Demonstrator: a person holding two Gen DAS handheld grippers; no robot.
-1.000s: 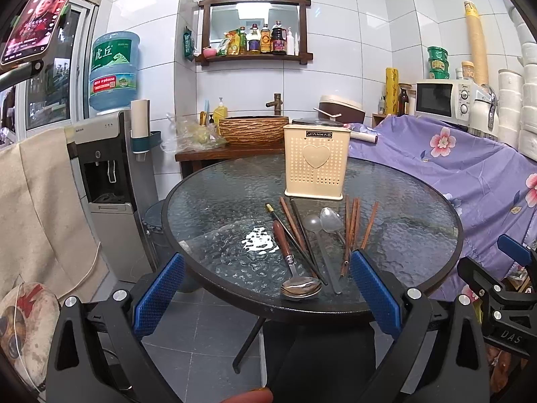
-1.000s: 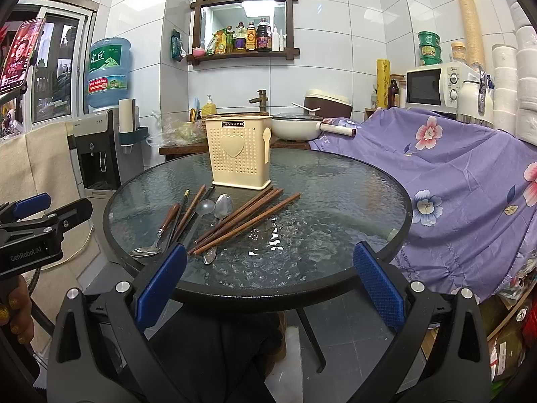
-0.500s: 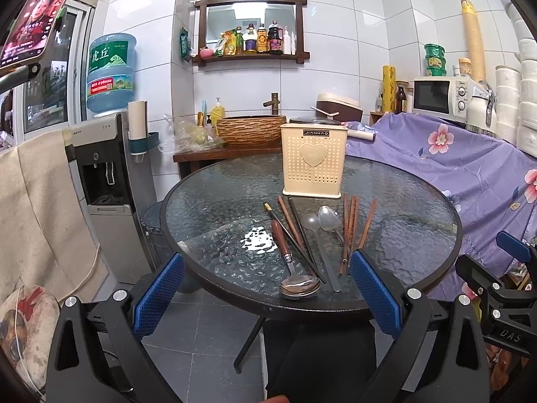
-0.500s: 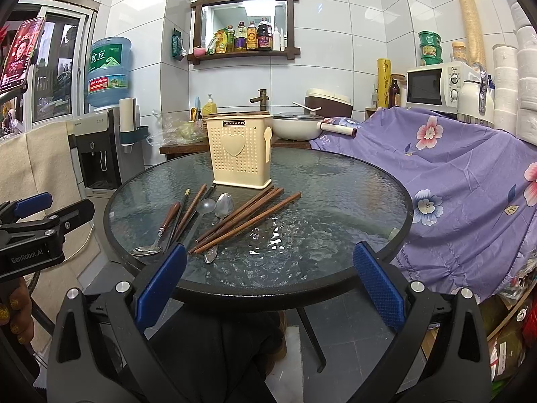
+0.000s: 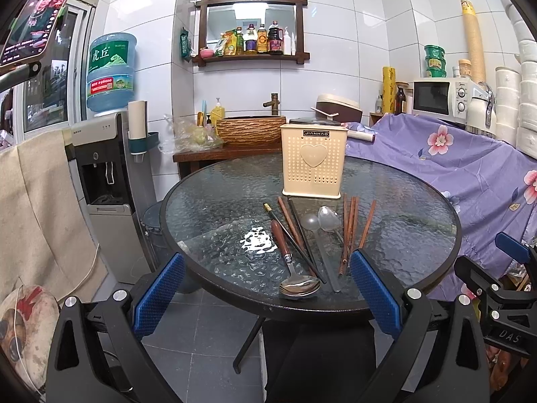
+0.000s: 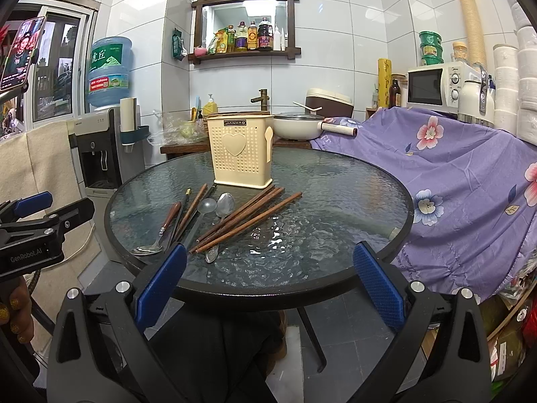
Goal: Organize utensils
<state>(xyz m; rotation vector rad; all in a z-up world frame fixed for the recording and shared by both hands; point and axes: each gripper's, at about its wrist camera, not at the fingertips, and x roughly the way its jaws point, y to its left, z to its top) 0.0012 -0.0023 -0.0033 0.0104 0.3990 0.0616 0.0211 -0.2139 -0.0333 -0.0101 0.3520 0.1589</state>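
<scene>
Holder (image 5: pixel 314 162) is standing upright at 12 o'clock on the glass surface (image 5: pixel 208 201). Chopsticks (image 5: pixel 349 228) and spoons (image 5: pixel 291 262) are lying before it, long axes running 12 to 6. Left gripper (image 5: pixel 266 297) and right gripper (image 6: pixel 268 285) are hovering at the surface's 6 o'clock edge, both spread wide and gripping nothing.

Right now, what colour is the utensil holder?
Cream utensil holder, perforated, with a heart; clearest in right wrist view.

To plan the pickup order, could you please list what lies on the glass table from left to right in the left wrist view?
Wooden-handled spoon → grey plastic spoon → steel spoon → bundle of brown chopsticks → single brown chopstick.
</scene>
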